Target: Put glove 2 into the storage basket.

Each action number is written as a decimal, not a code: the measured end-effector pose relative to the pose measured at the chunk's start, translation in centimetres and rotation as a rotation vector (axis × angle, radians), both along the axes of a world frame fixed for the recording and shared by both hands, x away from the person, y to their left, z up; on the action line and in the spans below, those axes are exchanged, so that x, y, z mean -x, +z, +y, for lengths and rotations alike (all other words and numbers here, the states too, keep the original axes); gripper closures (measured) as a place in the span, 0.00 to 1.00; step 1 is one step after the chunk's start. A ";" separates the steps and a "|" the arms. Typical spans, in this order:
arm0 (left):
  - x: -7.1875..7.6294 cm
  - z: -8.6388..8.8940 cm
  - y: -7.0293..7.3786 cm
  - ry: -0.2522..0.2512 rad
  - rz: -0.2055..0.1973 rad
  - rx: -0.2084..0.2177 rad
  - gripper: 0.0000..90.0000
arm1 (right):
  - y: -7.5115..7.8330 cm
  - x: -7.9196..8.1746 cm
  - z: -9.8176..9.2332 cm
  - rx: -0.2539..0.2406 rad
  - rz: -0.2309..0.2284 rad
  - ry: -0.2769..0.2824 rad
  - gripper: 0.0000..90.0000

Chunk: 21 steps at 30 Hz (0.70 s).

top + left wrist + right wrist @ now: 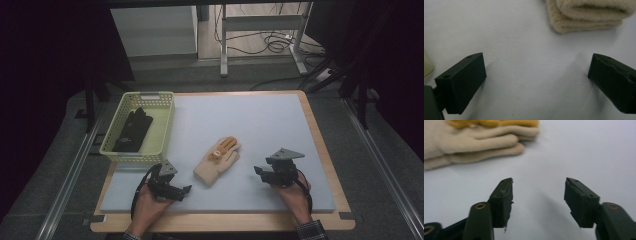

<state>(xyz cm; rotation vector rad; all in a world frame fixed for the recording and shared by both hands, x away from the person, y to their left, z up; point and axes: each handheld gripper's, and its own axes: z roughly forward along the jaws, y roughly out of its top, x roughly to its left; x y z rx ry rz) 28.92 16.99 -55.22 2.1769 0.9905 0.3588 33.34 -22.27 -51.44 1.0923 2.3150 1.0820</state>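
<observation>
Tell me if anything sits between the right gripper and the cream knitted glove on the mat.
Nothing visible does. Bare grey mat separates the open right gripper from the cream knitted glove with yellow fingers.

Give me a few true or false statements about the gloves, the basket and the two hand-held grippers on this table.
1. A black glove lies in the basket. True.
2. The cream glove is in the basket too. False: it lies on the mat, between the grippers.
3. The left hand-held gripper is shut on the cream glove. False: its jaws stand apart with bare mat between them.
4. The right hand-held gripper is open and holds nothing. True.
5. The basket stands at the mat's left far corner. True.
</observation>
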 end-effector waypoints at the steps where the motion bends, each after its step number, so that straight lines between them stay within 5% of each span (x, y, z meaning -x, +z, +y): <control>1: 0.0 0.0 0.0 0.000 0.000 0.000 0.02 | -0.1 0.0 -0.3 -0.002 0.004 -0.011 0.41; 15: 0.0 0.0 0.0 0.000 0.001 0.000 0.02 | -1.6 -0.2 -2.3 0.086 -0.009 -0.084 0.25; 21: 0.0 0.0 0.0 0.000 0.003 0.000 0.02 | -1.8 -0.5 -2.5 0.080 0.014 -0.118 0.14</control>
